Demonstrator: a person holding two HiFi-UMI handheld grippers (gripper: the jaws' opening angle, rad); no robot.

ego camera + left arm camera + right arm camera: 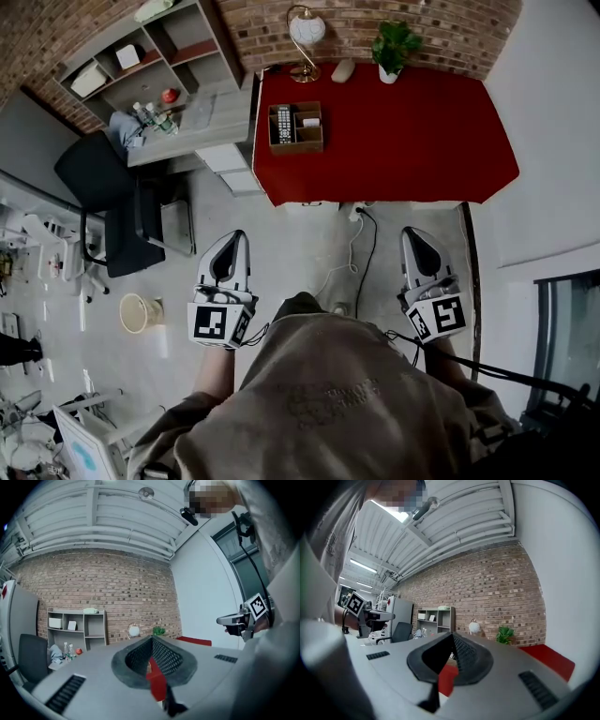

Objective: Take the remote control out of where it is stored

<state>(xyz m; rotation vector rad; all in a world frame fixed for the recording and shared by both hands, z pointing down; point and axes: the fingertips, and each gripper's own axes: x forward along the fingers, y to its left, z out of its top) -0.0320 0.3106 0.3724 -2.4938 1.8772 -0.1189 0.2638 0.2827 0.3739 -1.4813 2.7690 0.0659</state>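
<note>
- Across the room on the red tabletop (403,131), the remote control (284,124) lies in its wooden box (295,148) (left compartment).
- Left gripper (234,236) and right gripper (410,232) hang well short, fingers closed on nothing, probably just for carrying.

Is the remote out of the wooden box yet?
No, the remote control lies in the left compartment of the wooden box on the red table.

No words can be read anywhere. The embossed print on the person's beige sweatshirt (333,403) is too faint, the keys of the black remote control (284,123) too small.
</note>
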